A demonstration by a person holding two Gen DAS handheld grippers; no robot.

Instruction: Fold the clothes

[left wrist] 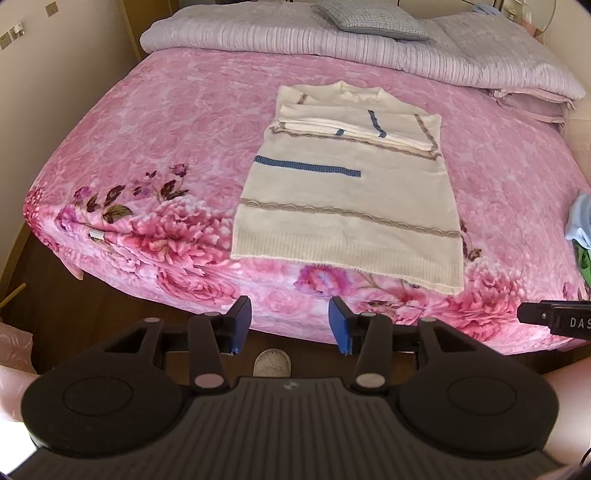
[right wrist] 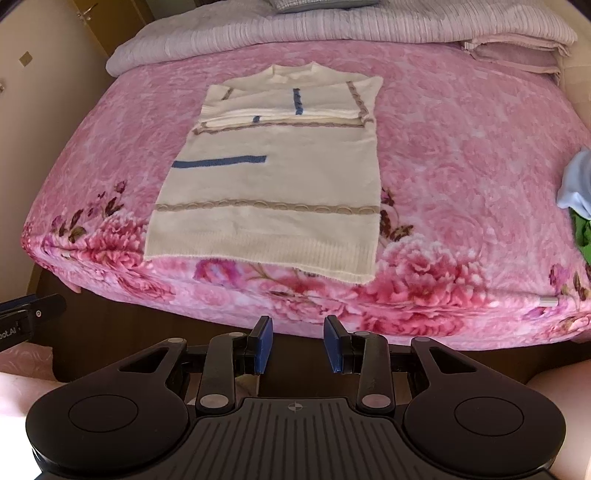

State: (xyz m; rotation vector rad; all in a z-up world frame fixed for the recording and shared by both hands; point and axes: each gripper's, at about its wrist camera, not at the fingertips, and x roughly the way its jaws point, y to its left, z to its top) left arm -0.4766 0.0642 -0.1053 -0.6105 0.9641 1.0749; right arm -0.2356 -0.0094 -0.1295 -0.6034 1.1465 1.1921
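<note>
Pink floral plush blanket covers the bed, filling mid-frame in both wrist views; large rose print along its lower edge. Pale lilac ribbed quilt bunched across the top of the frame. Grey checked cushion rests on the quilt, upper centre of the left view. Folded pale pink bedding lies at upper right. Light blue and green cloth pile at the right edge. Dark wooden floor at lower left. Cream wall at left.
</note>
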